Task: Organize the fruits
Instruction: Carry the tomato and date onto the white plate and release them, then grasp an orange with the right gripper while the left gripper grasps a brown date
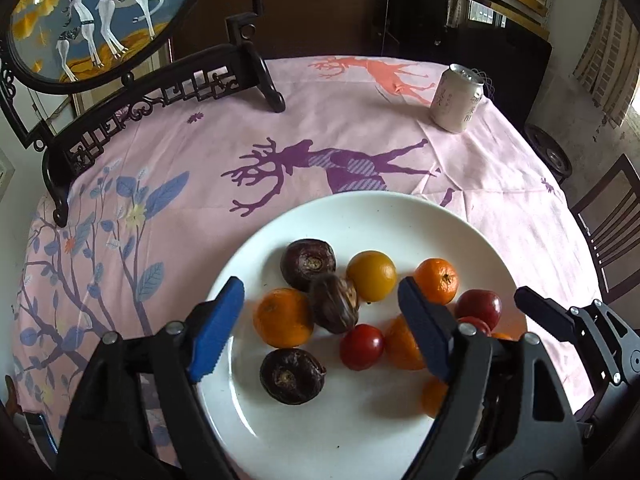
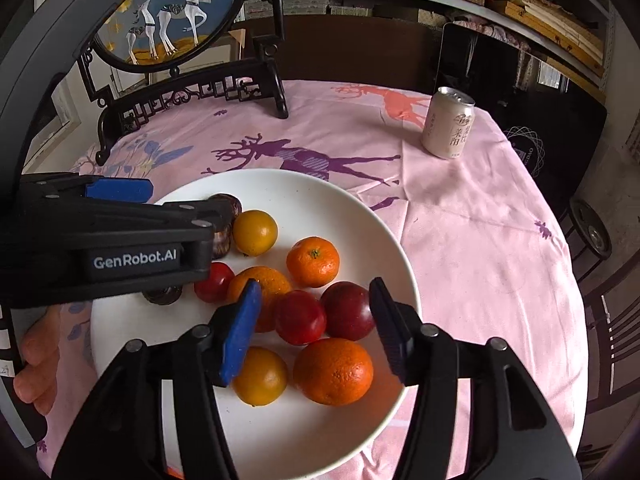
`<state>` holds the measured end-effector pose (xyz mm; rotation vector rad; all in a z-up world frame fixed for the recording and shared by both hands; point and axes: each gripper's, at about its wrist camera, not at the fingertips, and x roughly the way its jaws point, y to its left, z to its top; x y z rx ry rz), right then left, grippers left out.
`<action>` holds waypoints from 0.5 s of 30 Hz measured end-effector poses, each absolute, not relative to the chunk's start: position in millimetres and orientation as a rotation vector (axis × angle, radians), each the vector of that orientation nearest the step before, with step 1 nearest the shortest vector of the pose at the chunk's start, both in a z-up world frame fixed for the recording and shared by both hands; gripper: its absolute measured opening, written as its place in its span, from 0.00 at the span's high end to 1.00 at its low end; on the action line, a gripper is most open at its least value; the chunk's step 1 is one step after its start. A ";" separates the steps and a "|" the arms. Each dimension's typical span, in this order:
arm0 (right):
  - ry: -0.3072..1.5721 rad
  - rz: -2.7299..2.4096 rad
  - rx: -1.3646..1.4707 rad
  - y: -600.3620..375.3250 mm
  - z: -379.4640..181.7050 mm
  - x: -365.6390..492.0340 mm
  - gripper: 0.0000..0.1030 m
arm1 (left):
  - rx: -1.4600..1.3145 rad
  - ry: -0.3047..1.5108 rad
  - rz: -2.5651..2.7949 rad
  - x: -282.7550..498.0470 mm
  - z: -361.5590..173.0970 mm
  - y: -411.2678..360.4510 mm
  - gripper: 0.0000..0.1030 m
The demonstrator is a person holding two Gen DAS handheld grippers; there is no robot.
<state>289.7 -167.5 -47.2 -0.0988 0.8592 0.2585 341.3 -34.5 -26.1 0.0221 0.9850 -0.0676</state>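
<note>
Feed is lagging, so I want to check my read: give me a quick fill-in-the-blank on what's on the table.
1. All the fruit lies on a white ____.
2. The beverage can stands ____ on the pink tablecloth.
3. The right gripper has its fingers ____, holding nothing.
4. The left gripper hangs over the ____ with its fingers apart.

Missing words: plate; upright; open; plate

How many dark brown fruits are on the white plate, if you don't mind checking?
3: one dark brown fruit at the far left, one mid-cluster, one nearest the camera, all on the white plate. More could hide behind the grippers.
</note>
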 end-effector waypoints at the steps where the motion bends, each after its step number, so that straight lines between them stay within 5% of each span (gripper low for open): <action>1: 0.857 0.264 -0.096 -168.9 -42.7 284.8 0.45 | 0.027 0.976 -0.073 335.4 -21.2 -33.5 0.21; 7: 0.835 0.270 -0.081 -179.7 -17.0 213.5 0.38 | 0.007 0.902 -0.074 253.3 7.7 -12.8 0.16; 12: 0.789 0.284 -0.006 -187.0 -21.0 131.8 0.11 | 0.010 0.829 -0.063 155.5 3.4 -2.4 0.09; 15: 0.781 0.253 0.037 -190.4 -29.9 97.7 0.10 | 0.002 0.806 -0.062 107.8 -11.4 2.4 0.09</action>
